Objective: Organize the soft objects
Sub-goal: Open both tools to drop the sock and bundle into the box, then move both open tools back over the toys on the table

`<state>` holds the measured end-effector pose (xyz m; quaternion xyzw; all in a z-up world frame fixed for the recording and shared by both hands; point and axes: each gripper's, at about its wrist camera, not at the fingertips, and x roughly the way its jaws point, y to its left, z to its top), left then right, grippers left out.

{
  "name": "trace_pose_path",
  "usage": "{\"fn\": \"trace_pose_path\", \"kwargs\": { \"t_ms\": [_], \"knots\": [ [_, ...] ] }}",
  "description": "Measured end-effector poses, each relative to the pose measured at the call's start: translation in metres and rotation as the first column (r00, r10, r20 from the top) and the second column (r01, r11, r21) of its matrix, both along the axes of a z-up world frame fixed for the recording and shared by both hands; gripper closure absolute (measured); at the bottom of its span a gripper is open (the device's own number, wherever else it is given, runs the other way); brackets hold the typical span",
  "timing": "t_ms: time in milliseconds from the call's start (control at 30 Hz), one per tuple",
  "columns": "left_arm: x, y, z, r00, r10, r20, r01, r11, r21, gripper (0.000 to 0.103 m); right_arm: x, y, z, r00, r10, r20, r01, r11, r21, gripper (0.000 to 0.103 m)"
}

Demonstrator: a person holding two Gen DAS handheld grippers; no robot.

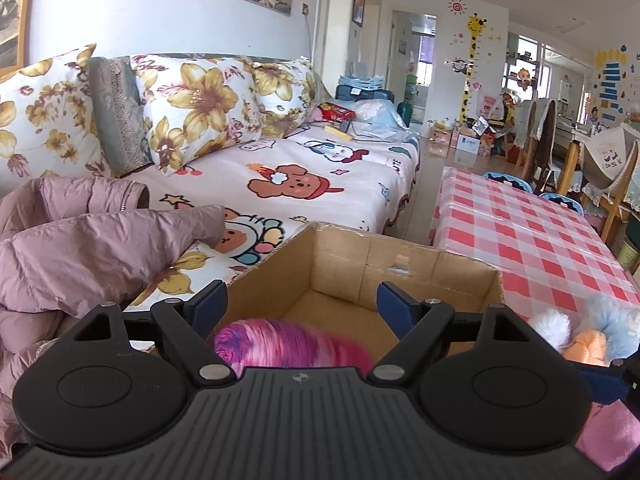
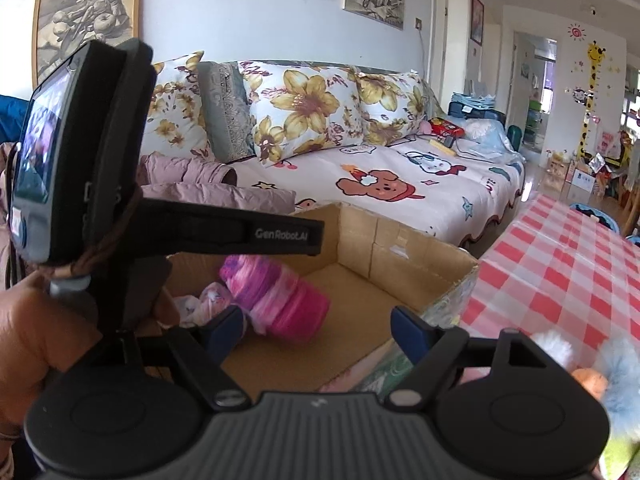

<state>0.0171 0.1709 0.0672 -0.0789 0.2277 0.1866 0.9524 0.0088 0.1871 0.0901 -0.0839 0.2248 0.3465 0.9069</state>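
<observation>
pink furry toy (image 2: 276, 300) is down in the cardboard box (image 1: 400, 268) — one in, and the fluffy pile (image 1: 592, 332) on the checked bench (image 1: 540, 240) is left to go. my left hand-held gripper (image 1: 302, 304) spread wide, empty over the box — right hand-held gripper (image 2: 320, 326) parted too, gripping nothing.

Each tool (image 1: 302, 306) (image 2: 318, 330) was black with ribbed housing, silver pivot screws and blue fingertips (image 1: 394, 300); the left one bore "GenRobot.AI" lettering.
</observation>
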Motion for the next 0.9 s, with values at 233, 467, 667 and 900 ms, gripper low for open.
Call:
{"fn": "trace_pose_path", "kwargs": {
  "t_ms": [233,467,667,900],
  "knots": [
    [0.004,-0.004,0.000,1.000,-0.023,0.001,0.023,1.000,0.000,0.001,-0.002,-0.010,-0.002,0.999,-0.038,0.006,0.038,0.999,0.002,0.021],
    [0.008,-0.004,0.001,0.999,-0.052,0.006,0.052,0.999,-0.001,0.000,-0.004,-0.020,-0.006,0.998,-0.055,0.012,0.055,0.998,0.001,0.021],
    [0.013,-0.005,0.000,0.997,-0.076,0.006,0.076,0.997,0.002,0.000,-0.005,-0.031,-0.005,0.997,-0.071,0.021,0.071,0.997,0.010,0.021],
    [0.018,-0.010,-0.001,0.994,-0.106,0.005,0.106,0.994,0.014,0.000,-0.005,-0.047,-0.005,0.995,-0.097,0.021,0.096,0.995,0.026,0.020]
  ]
}}
